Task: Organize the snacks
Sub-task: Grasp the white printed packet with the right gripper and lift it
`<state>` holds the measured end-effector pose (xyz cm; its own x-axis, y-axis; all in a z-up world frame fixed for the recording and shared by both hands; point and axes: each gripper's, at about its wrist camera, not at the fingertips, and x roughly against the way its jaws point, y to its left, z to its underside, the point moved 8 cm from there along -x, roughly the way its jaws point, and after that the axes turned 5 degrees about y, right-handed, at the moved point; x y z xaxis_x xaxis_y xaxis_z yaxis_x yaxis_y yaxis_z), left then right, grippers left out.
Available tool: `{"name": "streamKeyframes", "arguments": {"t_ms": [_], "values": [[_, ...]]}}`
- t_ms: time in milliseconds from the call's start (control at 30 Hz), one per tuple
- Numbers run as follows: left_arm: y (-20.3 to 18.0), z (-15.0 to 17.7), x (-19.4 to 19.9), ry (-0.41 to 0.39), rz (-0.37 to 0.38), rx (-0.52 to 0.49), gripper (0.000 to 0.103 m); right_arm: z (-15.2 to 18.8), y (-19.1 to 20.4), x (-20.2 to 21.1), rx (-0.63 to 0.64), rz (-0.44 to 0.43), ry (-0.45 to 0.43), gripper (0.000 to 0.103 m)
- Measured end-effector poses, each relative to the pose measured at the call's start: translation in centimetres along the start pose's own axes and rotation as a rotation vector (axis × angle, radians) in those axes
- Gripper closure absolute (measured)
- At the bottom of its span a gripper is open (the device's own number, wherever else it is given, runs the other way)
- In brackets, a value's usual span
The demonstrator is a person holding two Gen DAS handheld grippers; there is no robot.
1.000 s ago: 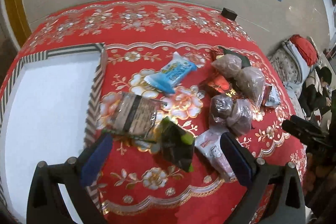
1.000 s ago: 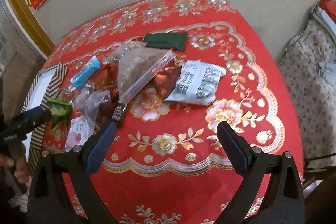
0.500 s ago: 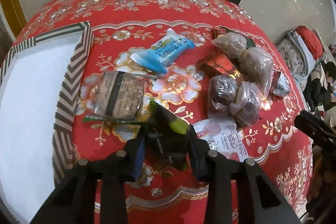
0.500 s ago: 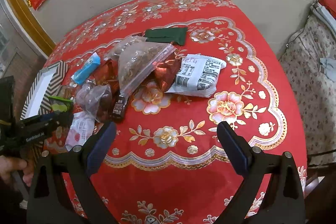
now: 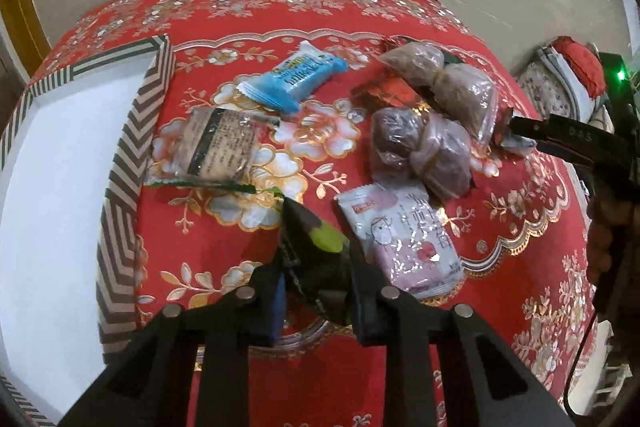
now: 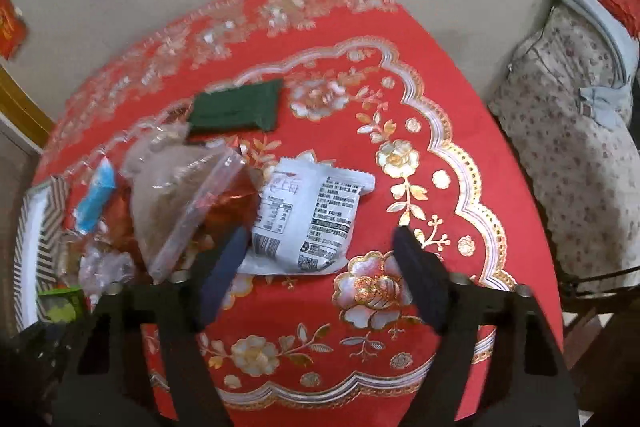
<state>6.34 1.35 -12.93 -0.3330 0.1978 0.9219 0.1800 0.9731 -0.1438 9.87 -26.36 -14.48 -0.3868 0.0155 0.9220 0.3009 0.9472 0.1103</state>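
Fingers of the left tool (image 5: 318, 291) pinch the dark green snack packet (image 5: 312, 247); the right tool (image 6: 320, 267) gapes over the white packet (image 6: 308, 219).

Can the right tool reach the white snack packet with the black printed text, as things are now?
Probably yes. The right tool is open, and the white snack packet lies flat on the red tablecloth just beyond its fingertips. Only the clear zip bag beside it crowds the left finger.
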Motion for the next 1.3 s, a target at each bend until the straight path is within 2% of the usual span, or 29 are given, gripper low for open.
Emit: {"name": "streamKeyframes", "arguments": {"t_ms": [200, 333, 467, 600, 633, 700, 733, 833, 933, 1067, 1300], "values": [[0.3, 0.0, -0.1, 0.0, 0.016, 0.031, 0.075, -1.5, -1.5, 0.9, -0.049, 0.07, -0.068, 0.031], [0.3, -0.1, -0.2, 0.001, 0.021, 0.029, 0.075, -2.1, -1.0, -1.1, -0.005, 0.071, -0.007, 0.031], [0.4, -0.1, -0.2, 0.001, 0.023, 0.033, 0.075, -1.9, 0.3, -1.3, 0.03, 0.035, 0.001, 0.032], [0.5, -0.2, -0.2, 0.002, 0.025, 0.034, 0.075, -1.4, 0.6, -1.8, 0.026, 0.048, 0.025, 0.031], [0.4, -0.2, -0.2, 0.002, 0.025, 0.034, 0.075, -1.3, 0.7, -1.8, 0.032, 0.058, 0.021, 0.032], [0.5, -0.2, -0.3, 0.004, 0.024, 0.033, 0.075, -1.4, 0.8, -1.9, 0.045, 0.072, 0.021, 0.041], [0.5, -0.1, -0.3, 0.006, 0.02, 0.034, 0.075, -1.4, 0.7, -1.8, 0.052, 0.083, 0.022, 0.05], [0.4, -0.1, -0.3, 0.009, 0.007, 0.027, 0.075, -1.4, 0.3, -1.5, 0.039, 0.063, 0.025, 0.051], [0.4, 0.0, -0.3, 0.015, -0.003, 0.032, 0.075, -0.3, 0.0, -1.0, 0.03, 0.058, 0.031, 0.051], [1.0, 0.4, 0.0, 0.024, -0.029, 0.051, 0.075, 3.1, 0.2, 0.3, 0.031, 0.034, 0.04, 0.051], [1.3, 1.2, 0.5, 0.042, -0.039, 0.075, 0.075, 9.0, 2.9, 2.1, 0.113, 0.001, 0.069, 0.051]]}}
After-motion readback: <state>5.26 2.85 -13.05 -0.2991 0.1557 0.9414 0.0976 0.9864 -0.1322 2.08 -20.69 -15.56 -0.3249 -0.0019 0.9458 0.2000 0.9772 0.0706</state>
